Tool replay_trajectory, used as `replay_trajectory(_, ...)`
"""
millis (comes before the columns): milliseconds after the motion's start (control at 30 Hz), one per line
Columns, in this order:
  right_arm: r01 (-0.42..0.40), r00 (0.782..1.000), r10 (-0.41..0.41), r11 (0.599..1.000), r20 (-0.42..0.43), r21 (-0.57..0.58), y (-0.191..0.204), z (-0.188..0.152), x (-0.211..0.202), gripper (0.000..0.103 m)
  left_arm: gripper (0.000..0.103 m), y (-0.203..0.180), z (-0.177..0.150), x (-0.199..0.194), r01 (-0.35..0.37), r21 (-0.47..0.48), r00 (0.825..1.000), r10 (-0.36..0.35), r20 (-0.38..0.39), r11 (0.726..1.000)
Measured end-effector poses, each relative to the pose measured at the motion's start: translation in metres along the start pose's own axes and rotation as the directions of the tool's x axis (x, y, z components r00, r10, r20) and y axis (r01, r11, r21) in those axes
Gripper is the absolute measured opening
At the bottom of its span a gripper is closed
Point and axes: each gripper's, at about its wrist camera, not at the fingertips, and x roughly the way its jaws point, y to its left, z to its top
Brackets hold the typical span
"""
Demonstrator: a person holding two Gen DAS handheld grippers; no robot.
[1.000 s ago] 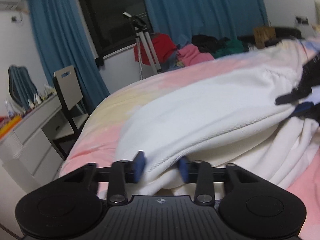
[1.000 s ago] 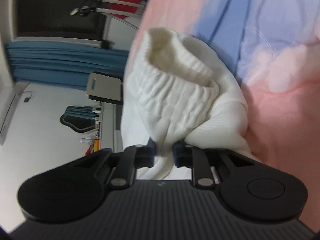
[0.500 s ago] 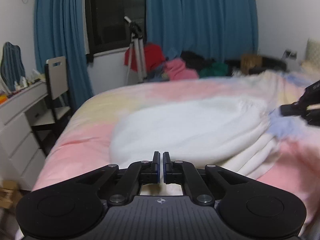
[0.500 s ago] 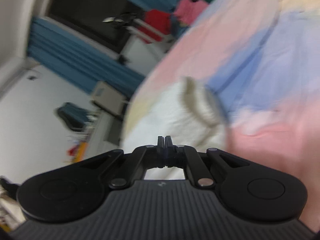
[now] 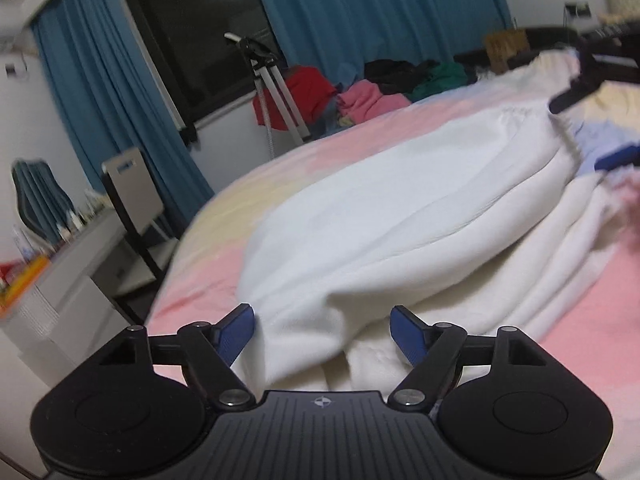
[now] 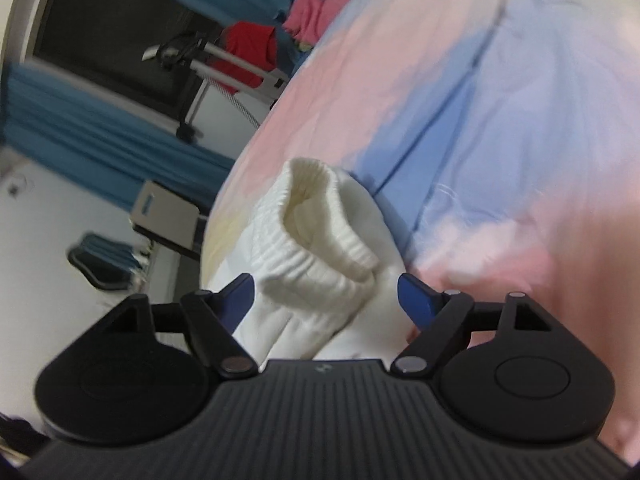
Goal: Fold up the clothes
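A white sweatshirt (image 5: 392,216) lies spread on the pastel bedspread (image 5: 224,264). My left gripper (image 5: 322,334) is open, its blue pads on either side of a bunched fold at the garment's near end. My right gripper (image 6: 326,300) is open, its pads on either side of the ribbed cuff (image 6: 320,232). The right gripper also shows in the left wrist view (image 5: 592,92), at the garment's far right end.
A heap of red, pink, green and black clothes (image 5: 372,84) lies beyond the bed by the blue curtains (image 5: 372,12). A tripod (image 5: 276,92), a chair (image 5: 136,200) and a white dresser (image 5: 60,280) stand left of the bed.
Both grippers were closed and pulled back from the garment half a second ago. Now both are open wide and close against the sweatshirt again, left at the fold, right at the cuff.
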Motion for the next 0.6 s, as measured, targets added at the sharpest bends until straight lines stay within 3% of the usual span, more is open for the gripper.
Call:
replay_trajectory(100, 0.029, 1.000, -0.029, 0.999, -0.010, -0.028, 0.004, 0.003, 0.022, 0.085, 0.074, -0.002, 0.002, 0.016, -0.013, 0.011, 1.000, 0.013, -0.003, 1.000)
replay_trajectory(167, 0.047, 0.999, -0.047, 0.995, 0.003, -0.083, 0.008, 0.002, 0.025, 0.085, 0.059, -0.001, 0.002, 0.023, -0.021, 0.001, 1.000, 0.021, 0.001, 1.000)
replay_trajectory(200, 0.056, 0.998, -0.055, 0.992, 0.010, -0.110, 0.010, 0.001, 0.026, 0.082, 0.056, 0.002, 0.002, 0.025, -0.016, -0.009, 1.000, 0.016, 0.008, 1.000)
replay_trajectory(233, 0.065, 0.998, -0.064, 0.988, 0.017, -0.137, 0.013, 0.000, 0.027, 0.071, 0.046, 0.005, 0.002, 0.025, -0.007, -0.030, 1.000, 0.007, 0.016, 1.000)
replay_trajectory(267, 0.075, 0.997, -0.072, 0.984, 0.024, -0.164, 0.015, 0.000, 0.028, 0.066, 0.033, 0.008, 0.003, 0.025, 0.002, -0.051, 1.000, -0.001, 0.024, 0.999)
replay_trajectory(333, 0.086, 0.996, -0.079, 0.974, 0.041, -0.209, 0.018, -0.001, 0.029, 0.047, 0.023, 0.017, 0.005, 0.021, 0.017, -0.092, 0.999, -0.013, 0.042, 0.996)
replay_trajectory(367, 0.063, 0.997, -0.052, 0.977, 0.057, -0.203, 0.019, 0.000, 0.023, 0.046, 0.018, 0.022, 0.006, 0.016, 0.035, -0.119, 0.998, -0.029, 0.058, 0.992)
replay_trajectory(500, -0.052, 0.987, 0.077, 0.983, 0.138, -0.178, 0.024, 0.003, -0.011, 0.040, 0.011, 0.040, 0.011, -0.008, 0.099, -0.172, 0.989, -0.078, 0.128, 0.980)
replay_trajectory(600, -0.031, 0.982, 0.070, 0.977, 0.178, -0.212, 0.027, -0.001, -0.032, 0.040, 0.011, 0.049, 0.007, -0.029, 0.184, -0.188, 0.975, -0.155, 0.160, 0.965)
